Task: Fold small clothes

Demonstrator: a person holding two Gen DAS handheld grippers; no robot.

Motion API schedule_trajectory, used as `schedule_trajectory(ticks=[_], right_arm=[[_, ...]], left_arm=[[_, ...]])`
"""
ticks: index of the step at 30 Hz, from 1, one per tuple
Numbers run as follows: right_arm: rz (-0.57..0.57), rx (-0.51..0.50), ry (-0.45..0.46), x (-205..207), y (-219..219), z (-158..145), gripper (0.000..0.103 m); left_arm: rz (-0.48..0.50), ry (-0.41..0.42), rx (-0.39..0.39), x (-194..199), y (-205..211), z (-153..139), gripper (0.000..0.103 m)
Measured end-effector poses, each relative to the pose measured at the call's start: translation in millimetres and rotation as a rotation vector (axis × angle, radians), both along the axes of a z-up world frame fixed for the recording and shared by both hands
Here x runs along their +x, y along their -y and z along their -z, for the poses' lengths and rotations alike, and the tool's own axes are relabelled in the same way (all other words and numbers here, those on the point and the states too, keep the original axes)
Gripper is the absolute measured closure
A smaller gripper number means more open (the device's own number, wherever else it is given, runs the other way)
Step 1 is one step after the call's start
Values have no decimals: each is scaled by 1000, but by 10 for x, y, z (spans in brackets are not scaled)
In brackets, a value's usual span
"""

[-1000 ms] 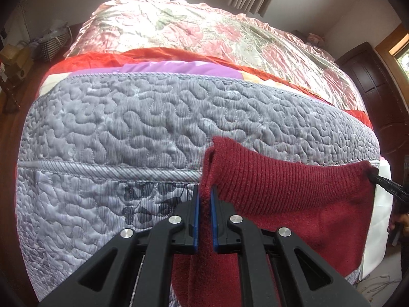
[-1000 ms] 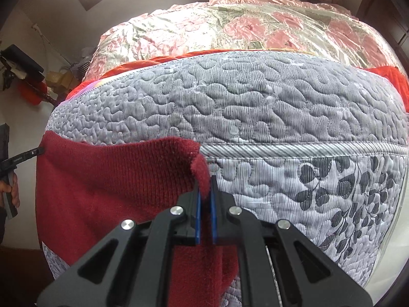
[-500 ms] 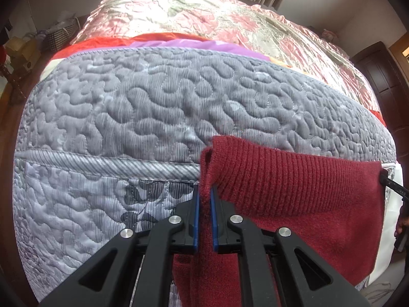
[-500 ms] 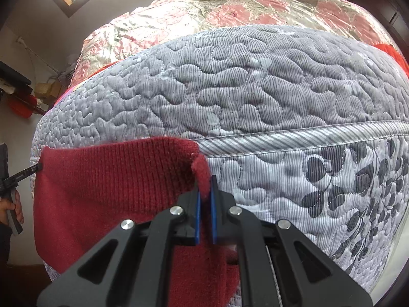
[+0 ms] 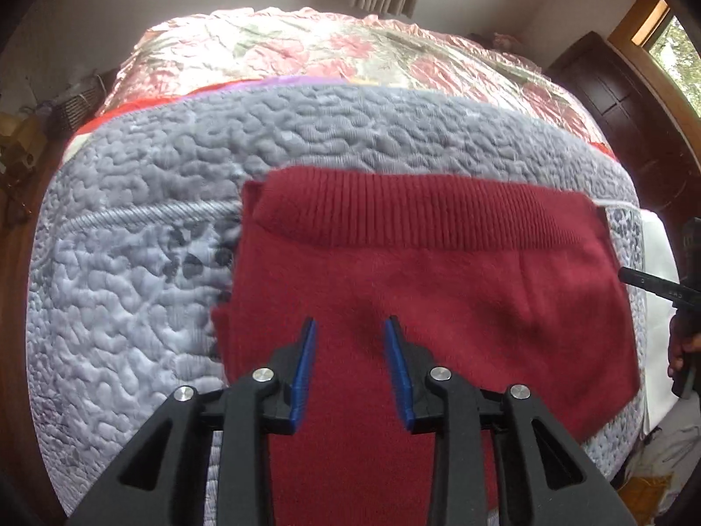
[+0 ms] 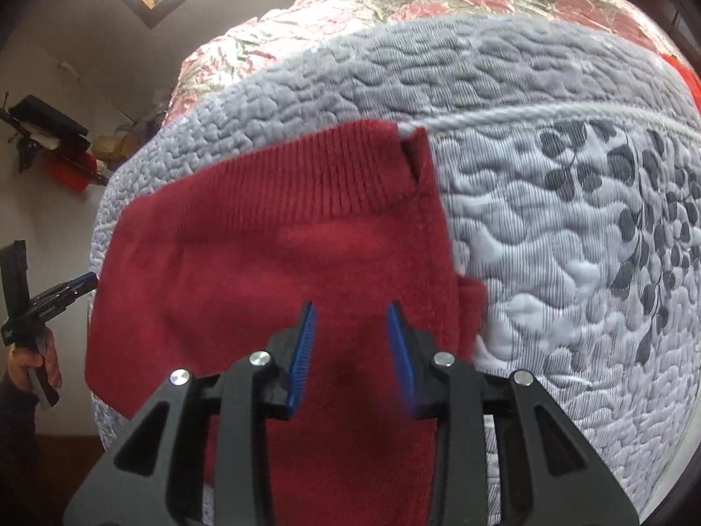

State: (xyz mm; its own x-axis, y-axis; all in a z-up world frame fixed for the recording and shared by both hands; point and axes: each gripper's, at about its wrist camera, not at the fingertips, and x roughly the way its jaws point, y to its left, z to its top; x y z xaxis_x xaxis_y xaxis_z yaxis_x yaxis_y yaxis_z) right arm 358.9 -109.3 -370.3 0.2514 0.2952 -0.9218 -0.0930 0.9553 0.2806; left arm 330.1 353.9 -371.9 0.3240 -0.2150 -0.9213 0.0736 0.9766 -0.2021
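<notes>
Both claws, left gripper (image 5: 348,328) and right gripper (image 6: 350,313), gape apart and empty just above the red knit garment (image 5: 416,271), laid flat on the grey quilt (image 5: 144,201), long axis left-right, ribbed band far, equally near.

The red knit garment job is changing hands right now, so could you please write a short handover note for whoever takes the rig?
Left claw: open, empty, above the red knit garment.
Right claw: open, empty, above the same garment.
Garment: spread over the near edge of the grey quilt on the bed, ribbed band at the far side, lower part hanging over the front.
Done: garment laid out; no fold visible yet.
Left: probably regrip and make the folds.
</notes>
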Motion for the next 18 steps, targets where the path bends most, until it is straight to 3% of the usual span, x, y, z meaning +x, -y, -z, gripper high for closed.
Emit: schedule_trajectory(ticks=[2,5,6,8,13,16,18], right_arm=[[36,-12,-14,-2,108,149,77],[71,46,-37,22,250,191,81],[73,54,-33,4,271,139,81],[74,80,-7,-116,291,-41,70],[55,136,4,-678,294,-321,69],[18,130,-45,-1031,191,-145,69],[17,99,-88,-1156,159,51,70]], left_arm=[[-22,-68,37,-48,-29,263,72],[-84,-108,10,-117,-261,443,79],[-95,-107,-8,-140,-307,422,80],[-111,-85,-24,-209,-347,282,79],[-54,11,-151,-636,-230,-211,74],[-16,-38,-161,-910,-72,-110,74],[-7,-101,-111,-1047,2,119,74]])
